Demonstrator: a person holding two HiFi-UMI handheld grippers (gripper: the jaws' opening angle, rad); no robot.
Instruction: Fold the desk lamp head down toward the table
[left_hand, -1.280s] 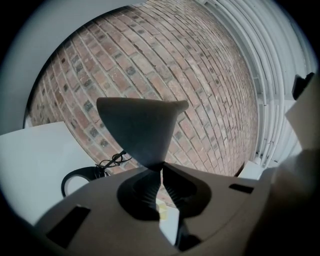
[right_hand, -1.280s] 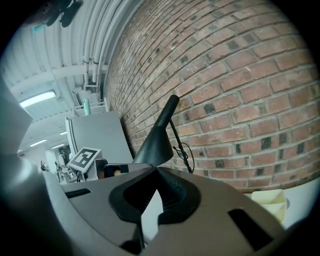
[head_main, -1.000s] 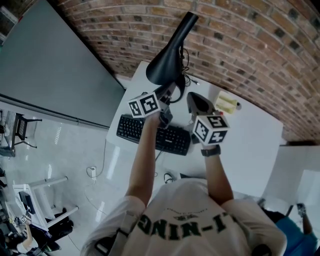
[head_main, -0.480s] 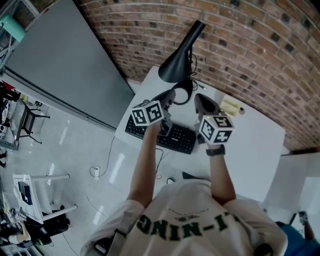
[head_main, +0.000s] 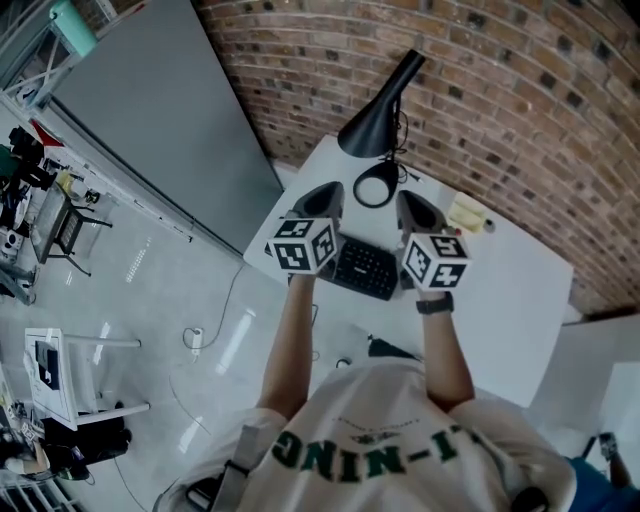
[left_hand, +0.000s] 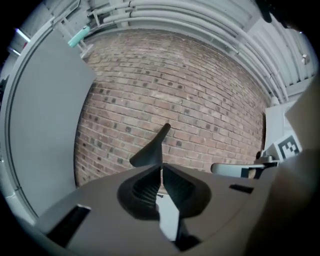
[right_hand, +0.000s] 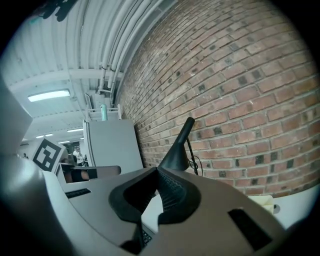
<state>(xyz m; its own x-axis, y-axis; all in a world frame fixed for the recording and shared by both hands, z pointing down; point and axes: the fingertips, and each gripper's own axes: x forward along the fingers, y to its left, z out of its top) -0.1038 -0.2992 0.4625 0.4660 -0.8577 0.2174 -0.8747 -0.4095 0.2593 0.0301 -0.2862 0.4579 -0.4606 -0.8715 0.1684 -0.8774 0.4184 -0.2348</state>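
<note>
Head view looks down on the desk lamp (head_main: 375, 128), which stands at the back edge of a white table (head_main: 510, 290), close against a brick wall (head_main: 520, 90). Its black cone-shaped head is tilted, with the wide mouth low and the narrow end raised toward the bricks. Its round base (head_main: 378, 185) sits on the tabletop just behind a black keyboard (head_main: 365, 268). A dark cord (head_main: 402, 128) hangs beside the lamp.

Neither tool touches the lamp, and both are held above the keyboard, short of the base. The left gripper (head_main: 328, 190) grasps nothing. In the left gripper view its jaws are closing, almost together, with only a thin slit between them and the lamp head (left_hand: 150, 152) beyond. The right gripper (head_main: 407, 197) is clenched and empty. In the right gripper view its pads meet, with the lamp (right_hand: 176, 152) well ahead.

A pale yellow object (head_main: 465, 212) lies on the table to the right of the base. A tall grey panel (head_main: 170, 120) stands to the left of the table. Below it, a glossy pale floor (head_main: 170, 300) carries a loose cable (head_main: 225, 300).
</note>
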